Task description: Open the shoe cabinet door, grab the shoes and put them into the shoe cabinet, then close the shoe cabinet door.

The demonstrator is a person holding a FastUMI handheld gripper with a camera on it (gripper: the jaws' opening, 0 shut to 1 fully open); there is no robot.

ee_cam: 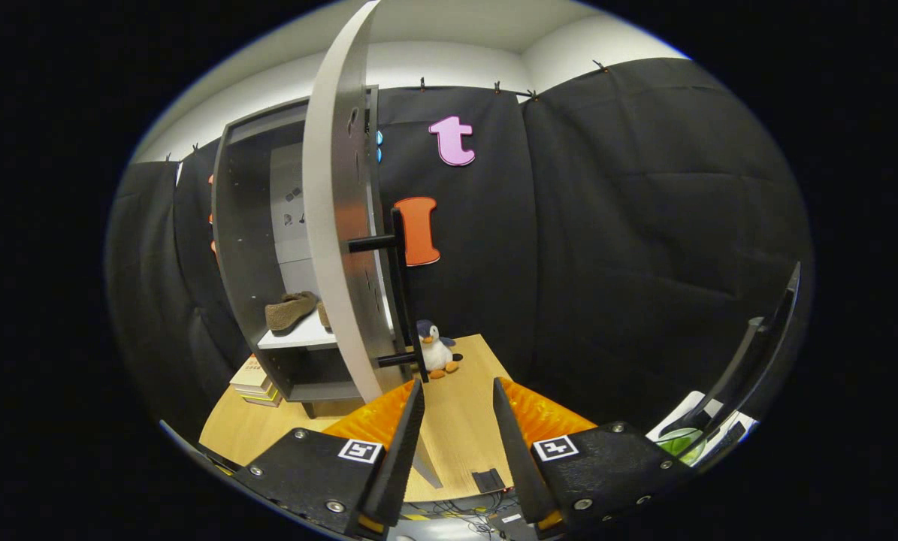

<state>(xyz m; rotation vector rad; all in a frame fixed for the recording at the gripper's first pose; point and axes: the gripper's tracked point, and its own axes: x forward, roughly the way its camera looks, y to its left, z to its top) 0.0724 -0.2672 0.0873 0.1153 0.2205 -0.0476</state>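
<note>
With the shoe [291, 311] already lying on the white shelf [302, 340] inside the shoe cabinet [246, 263], the step in hand looks to be closing the door [336, 225], which stands swung out, edge-on to you. Your tongs [458, 385] are spread apart and hold nothing; bare wooden surface [456, 428] shows through the gap between the fingers. To do this well, I would say you have two sound choices: bring the tongs up and left until the dark vertical handle [402, 293] sits squarely between the fingers, then close on it and lead the door round its hinge; or keep the tongs parted and push flat against the door's outer face, near the handle side, not close to the hinge, so that it swings easily. Either way, follow the door's arc rather than shoving straight, or the cabinet may shift on the surface. The handle's lower end lies just beyond and slightly left of your left fingertip, close but apart as far as can be judged. A toy penguin [435, 350] stands just beyond the handle's foot; it is outside the door's closing path but near your approach, so keep the fingers off it.
</note>
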